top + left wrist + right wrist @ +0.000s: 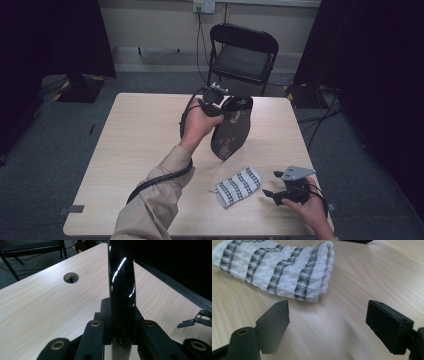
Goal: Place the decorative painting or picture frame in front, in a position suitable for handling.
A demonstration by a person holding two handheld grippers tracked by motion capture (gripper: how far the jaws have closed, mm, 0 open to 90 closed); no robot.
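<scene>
The worktop [135, 150] is a pale wood-grain square on a grey carpeted floor, with a round cable hole [71, 277] near its far edge. Beyond that edge stands a black folding chair [242, 52].

The largest thing over the worktop is a dark oval plate [231, 131] with a glossy black rim and a speckled, patterned face. It stands on edge and tilts, its lower rim down at the worktop right of centre and its upper rim raised toward the chair. The left gripper [214, 97] grips that upper rim, the person's left hand [197, 125] wrapped around the gripper body and a beige sleeve running back to the near edge. In the left gripper view the plate's shiny edge [121, 290] rises straight up between the two black jaws, which are clamped tight against it on either side.

Near the front right lies a folded white cloth [239, 186] with dark rows of small triangles, flat on the wood and apart from the plate's lower rim.

The right gripper [272, 195] rests low just right of the cloth, held by the right hand [312, 210], its grey three-cornered plate on top. In the right gripper view its jaws stand wide apart with bare wood between them, and the cloth [277, 272] lies just ahead, untouched.
</scene>
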